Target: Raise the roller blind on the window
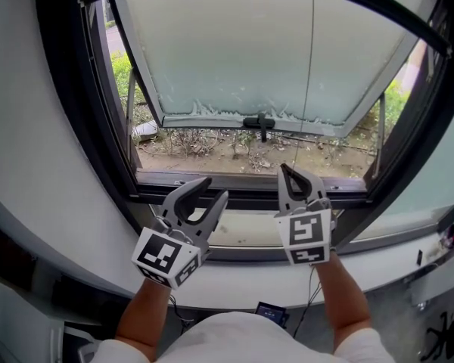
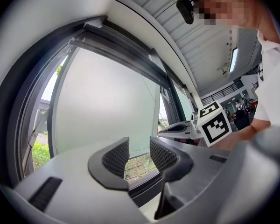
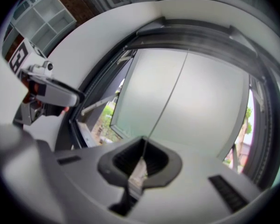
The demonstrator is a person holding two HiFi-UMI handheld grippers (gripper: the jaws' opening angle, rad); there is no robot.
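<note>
A thin blind cord [image 1: 310, 66] hangs down in front of the frosted, outward-tilted window pane [image 1: 234, 44]. My right gripper [image 1: 290, 174] is shut on this cord [image 3: 165, 99], which runs straight down into its closed jaws [image 3: 142, 160]. A grey band [image 3: 200, 34] across the top of the window opening looks like the rolled blind. My left gripper [image 1: 213, 189] is open and holds nothing, level with the right one and to its left above the sill. In the left gripper view its jaws [image 2: 139, 155] stand apart, framing only the pane.
The dark window frame [image 1: 98, 127] surrounds the opening, with a black handle [image 1: 261, 122] on the pane's lower edge. A white sill [image 1: 242, 233] lies just below both grippers. Bare ground and shrubs [image 1: 212, 146] show outside.
</note>
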